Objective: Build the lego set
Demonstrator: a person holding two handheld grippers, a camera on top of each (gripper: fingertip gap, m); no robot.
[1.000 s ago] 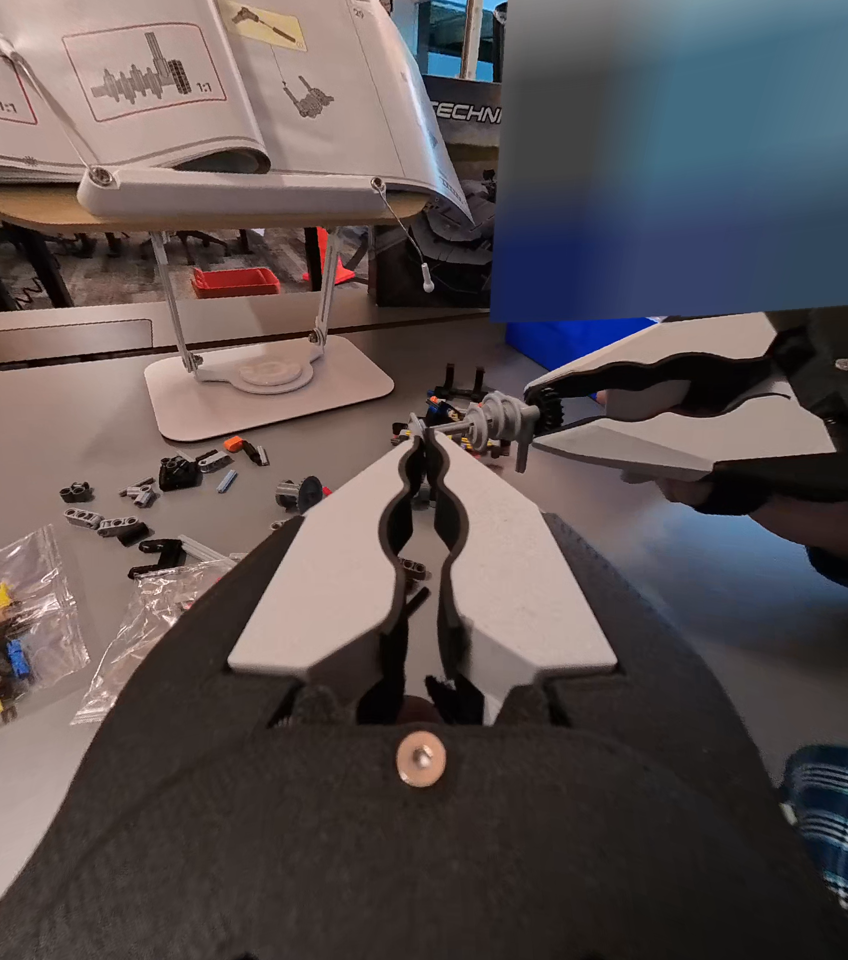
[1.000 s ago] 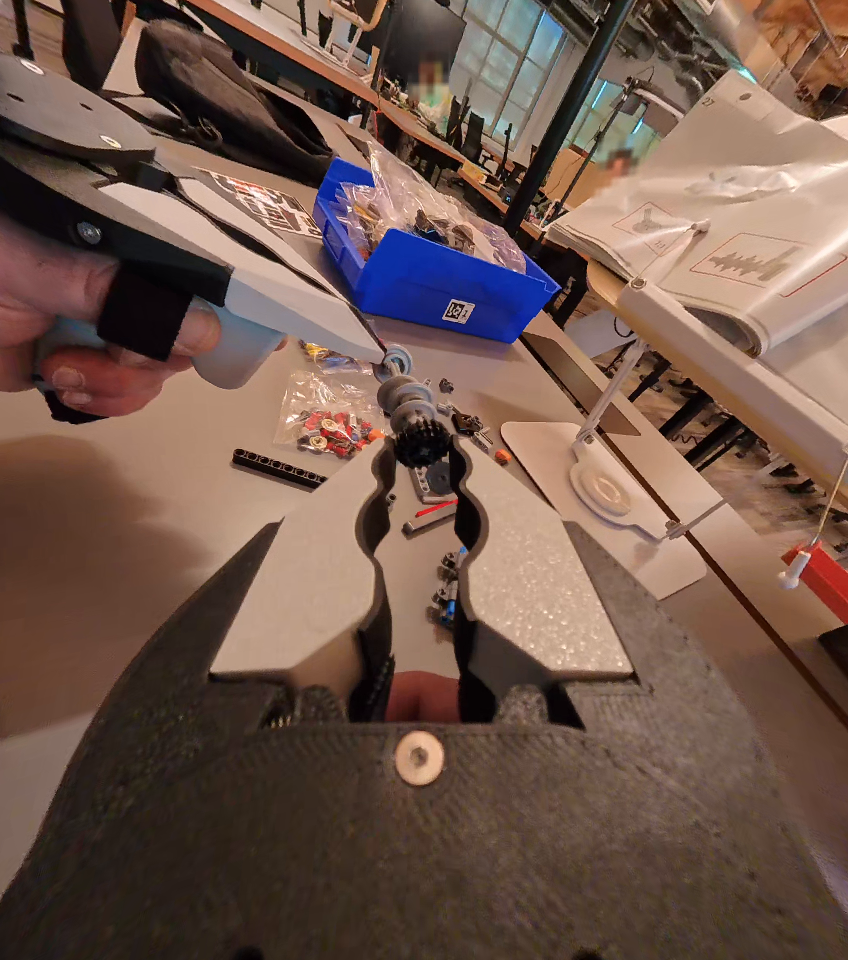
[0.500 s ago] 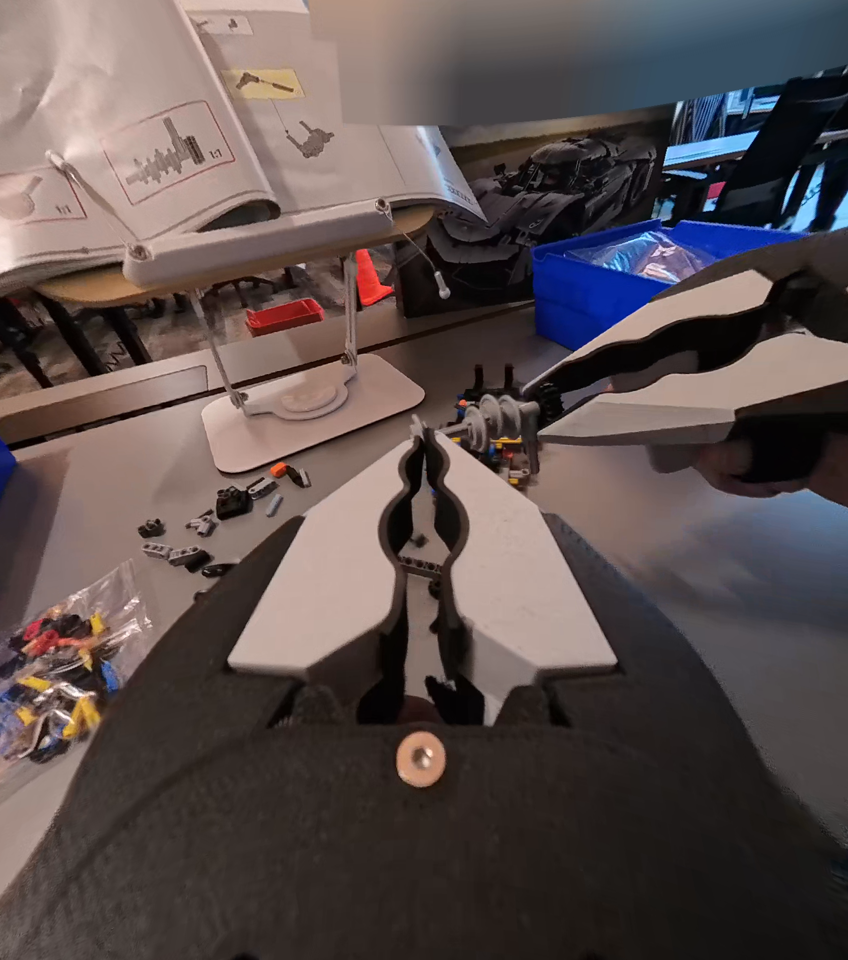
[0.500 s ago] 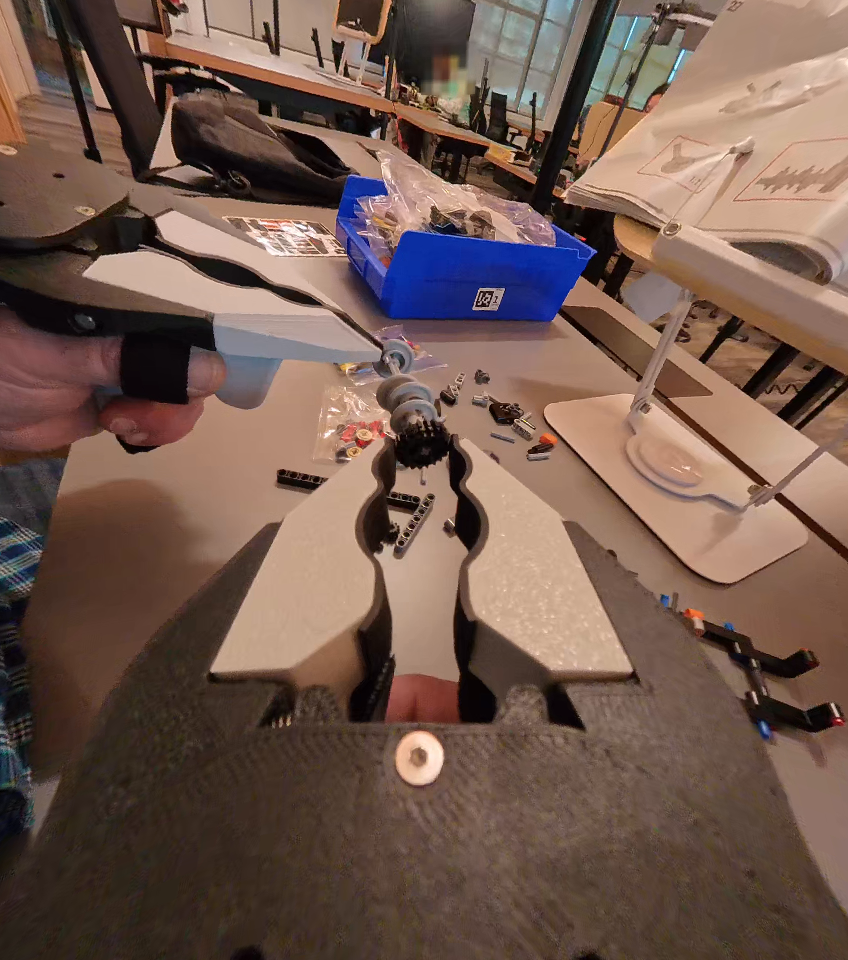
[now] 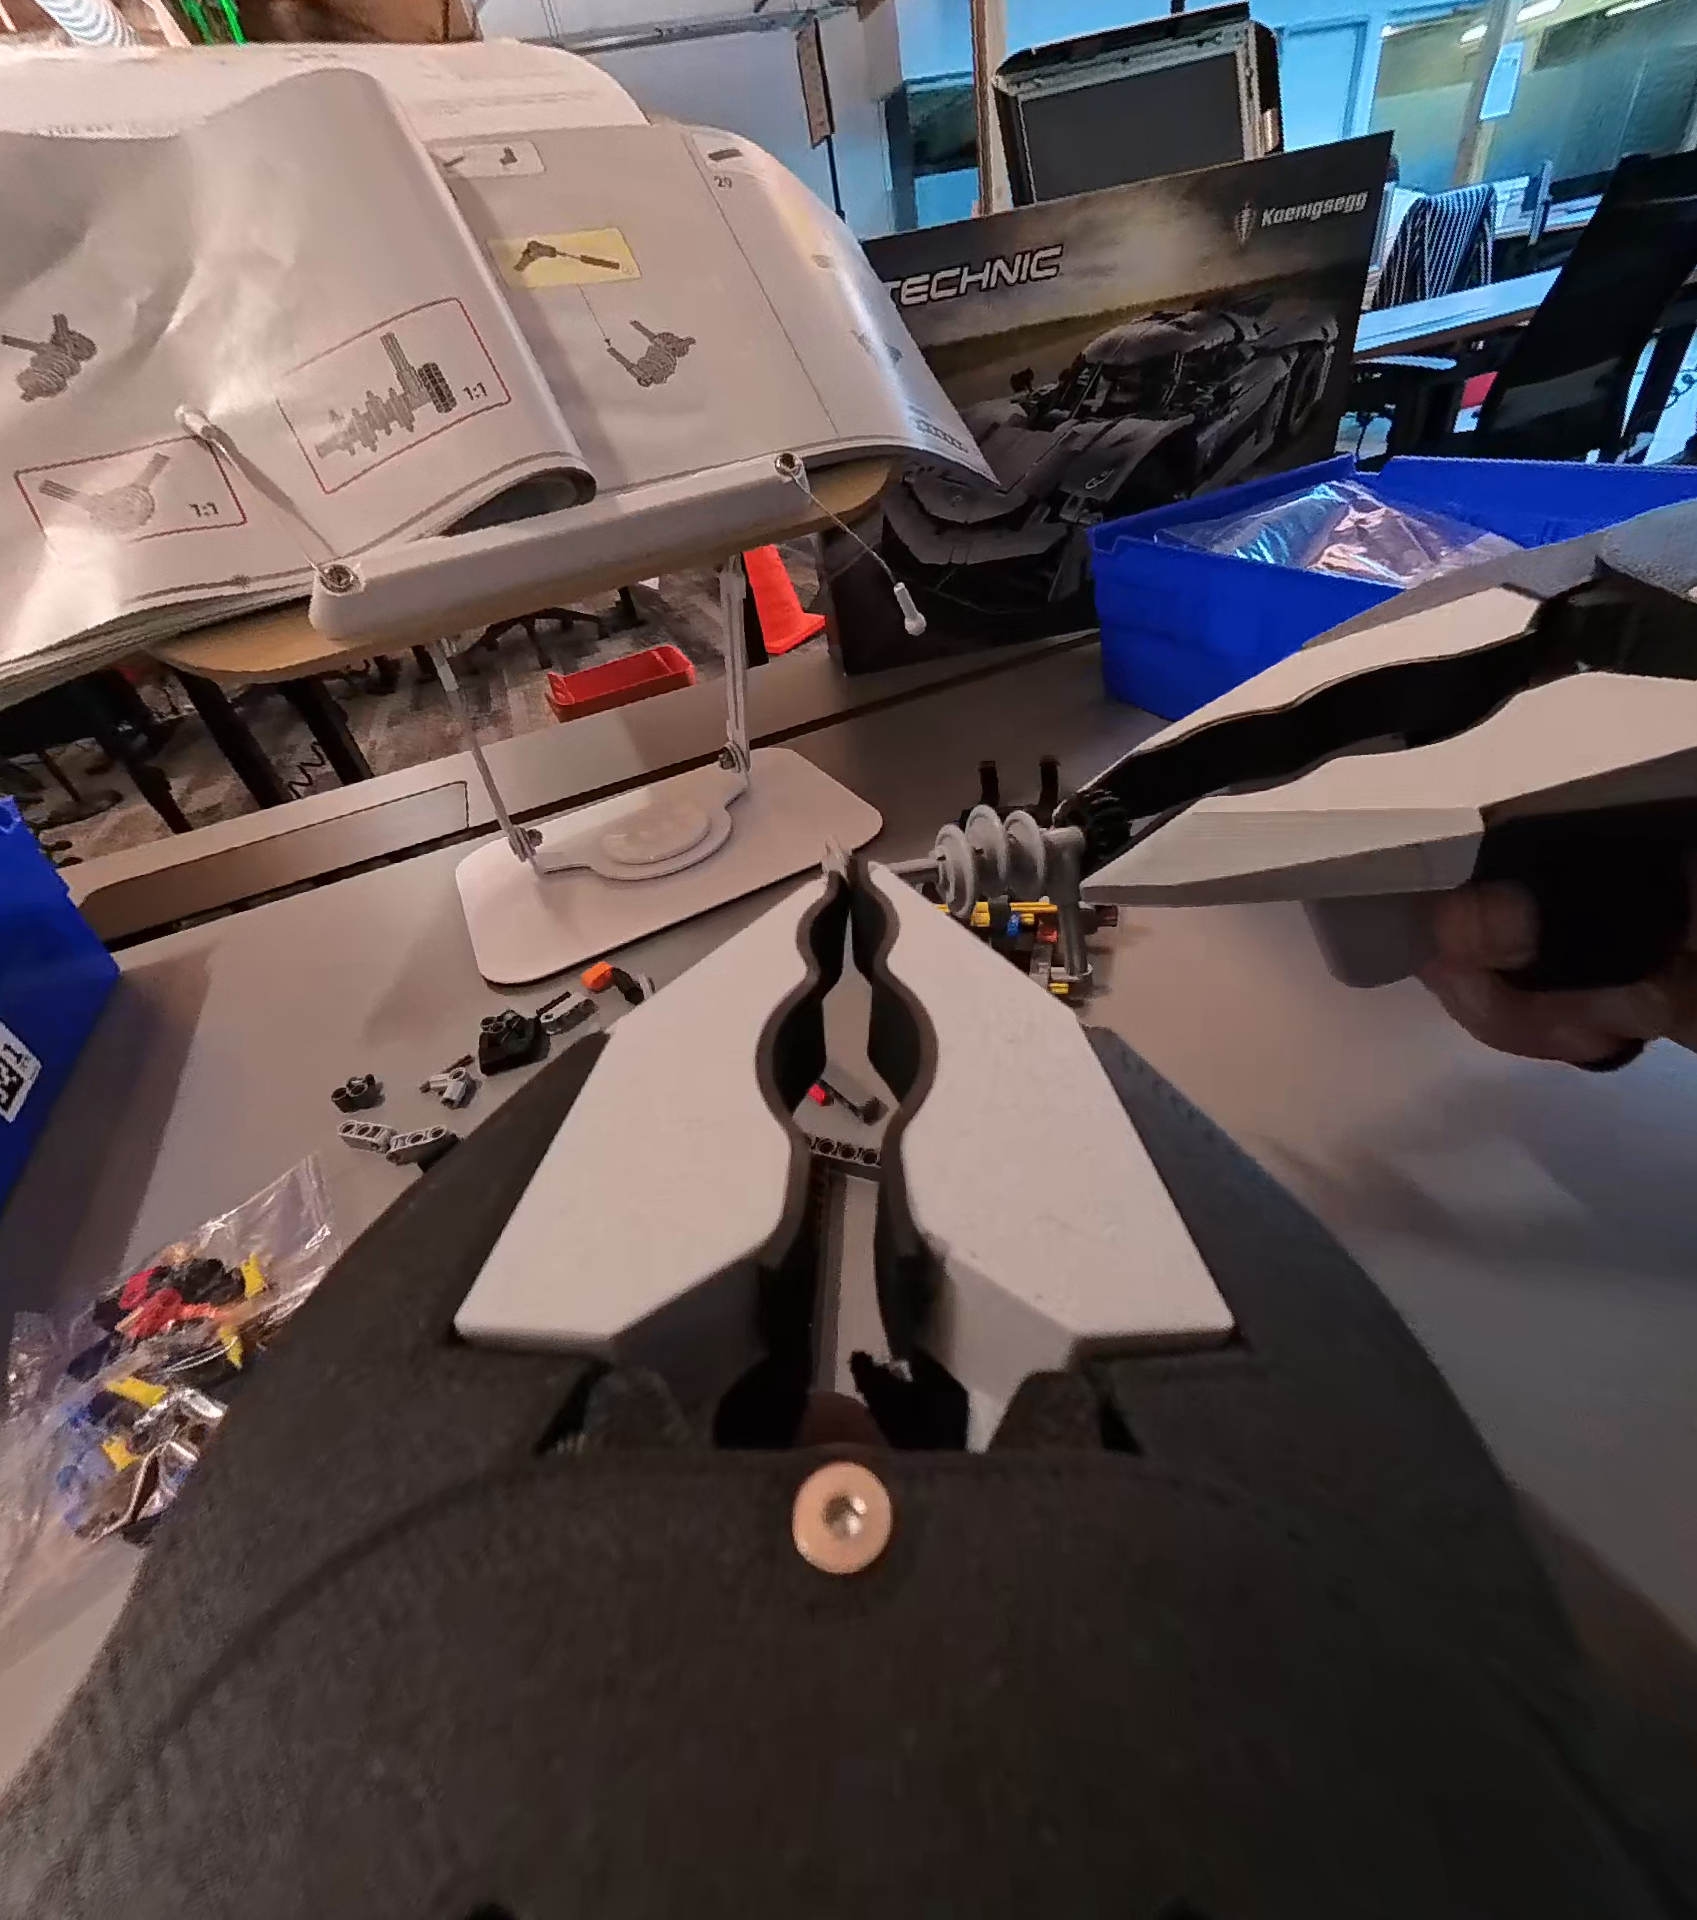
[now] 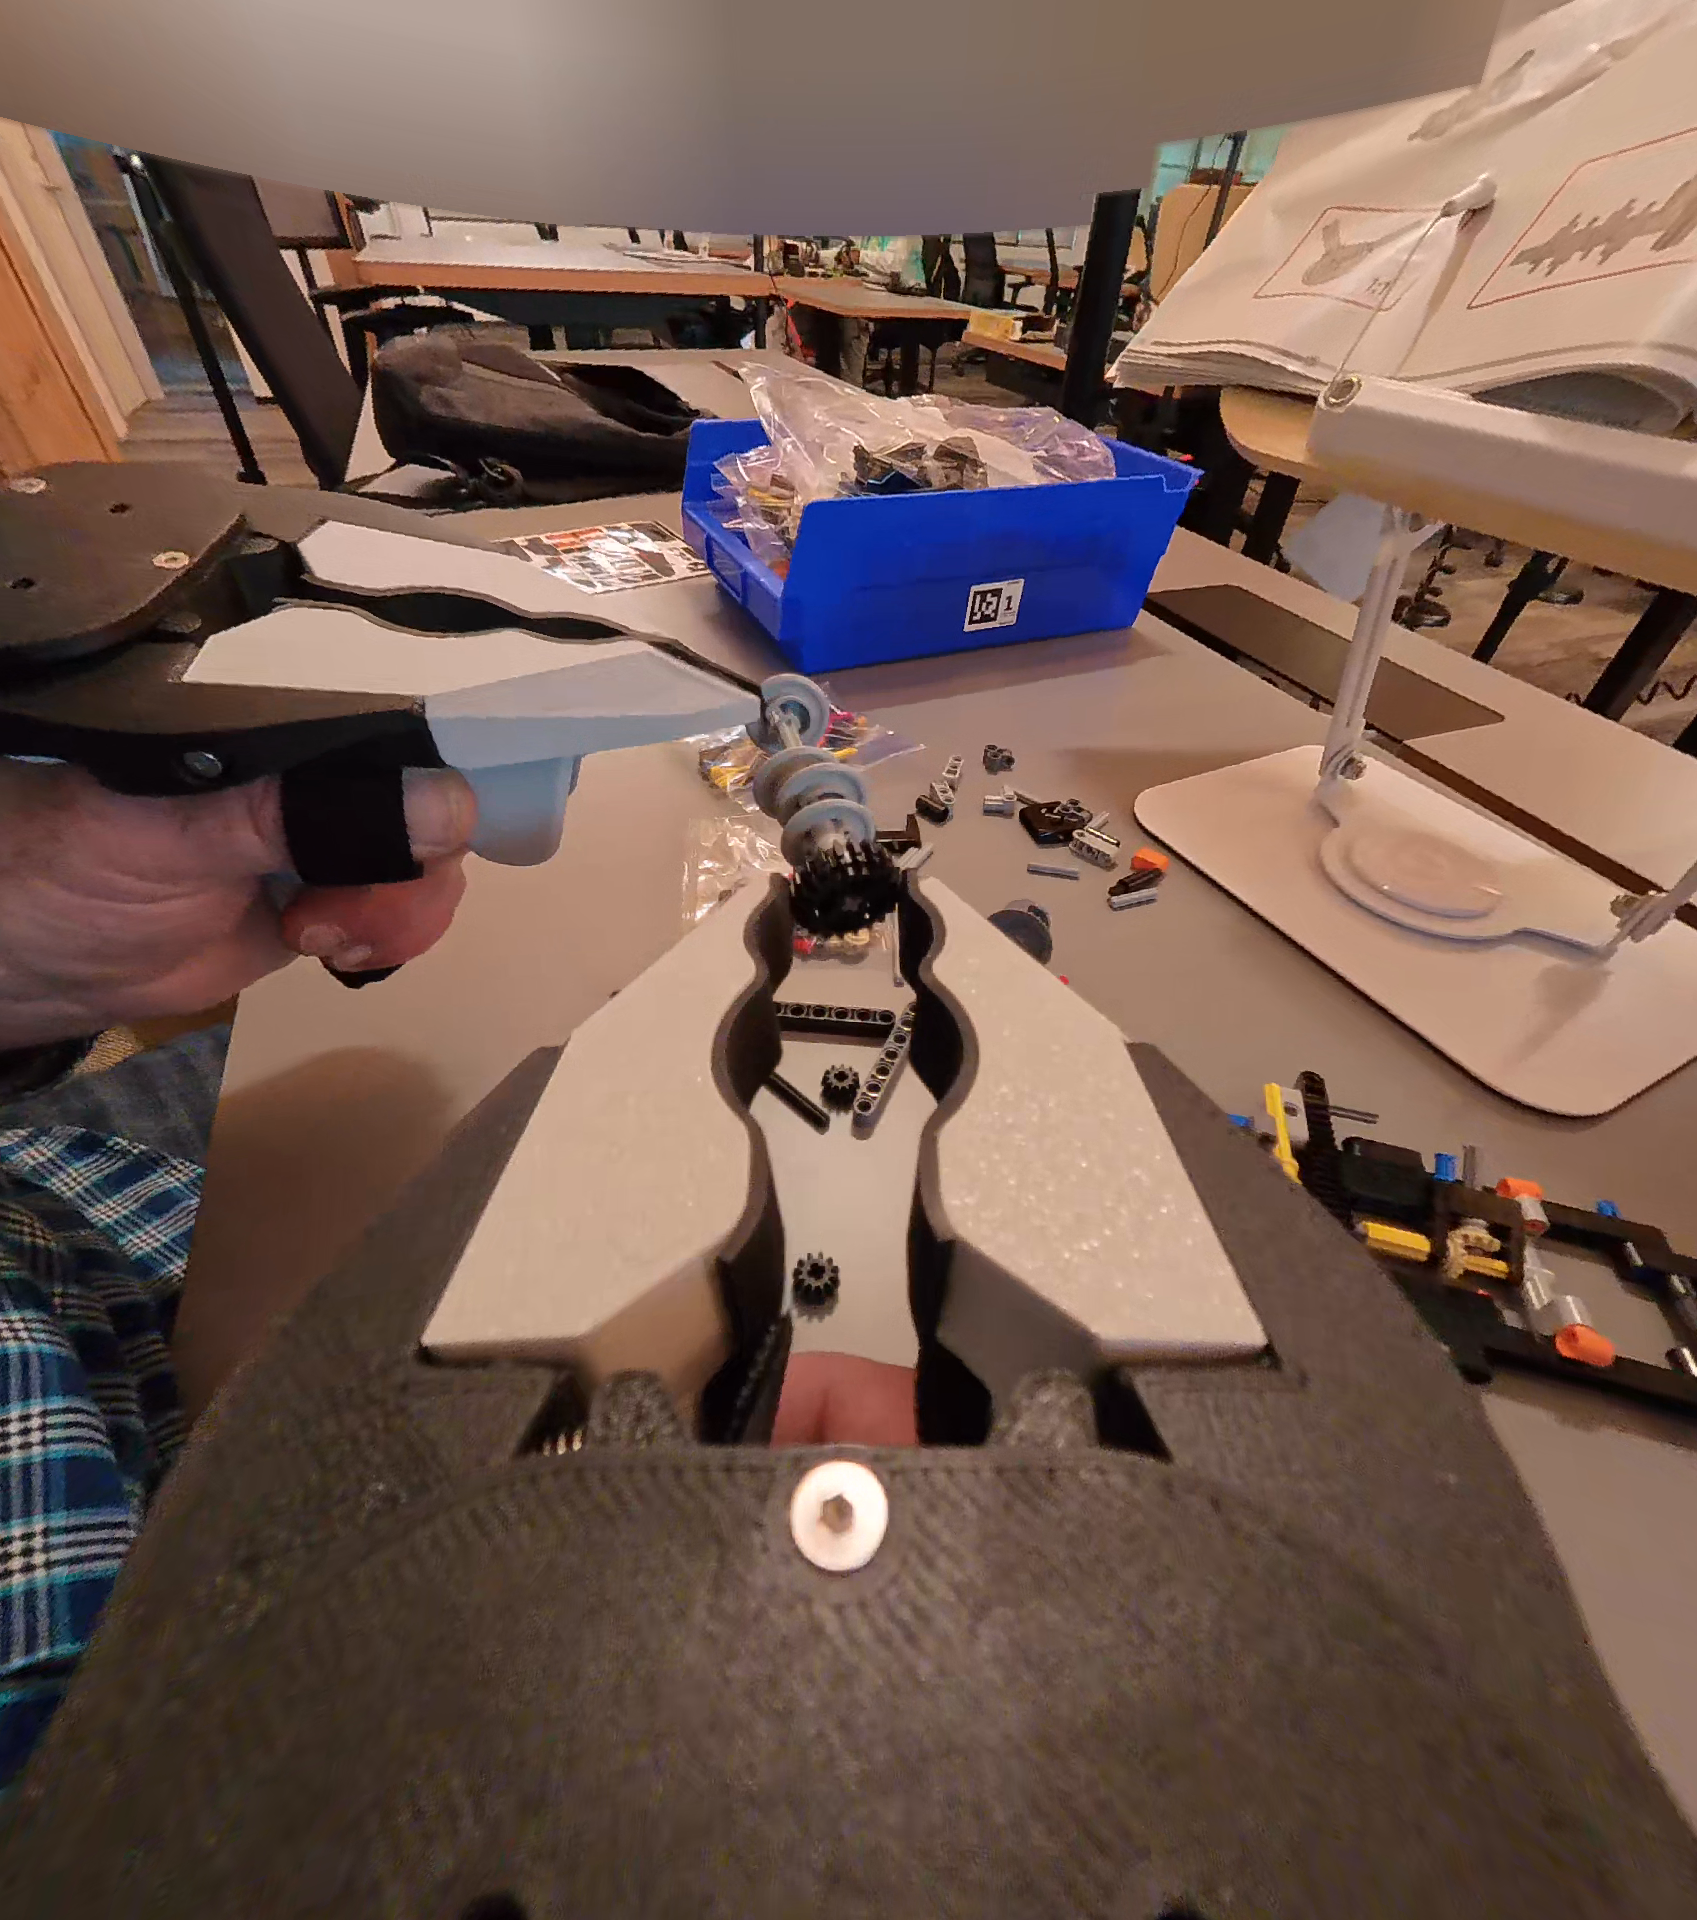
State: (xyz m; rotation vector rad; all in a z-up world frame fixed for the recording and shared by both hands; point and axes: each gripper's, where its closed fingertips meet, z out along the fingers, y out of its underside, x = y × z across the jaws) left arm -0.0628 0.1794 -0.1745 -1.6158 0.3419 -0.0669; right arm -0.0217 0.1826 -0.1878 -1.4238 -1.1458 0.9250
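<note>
- While the tabletop (image 6: 1239, 707) background swung, the left gripper (image 5: 849, 883) stayed pinching the axle tip, the right gripper (image 6: 839, 899) clamping its black gear (image 6: 839, 883): assembly (image 5: 1000, 857) just repositioned, unfinished.

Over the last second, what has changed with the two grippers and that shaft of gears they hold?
Both grippers swung together with the gear shaft to a new spot over the table: the partly built frame now shows at the right wrist view's lower right. Nothing was let go. The left gripper still pinches the shaft's grey end, and the right gripper still clamps its black gear.
</note>
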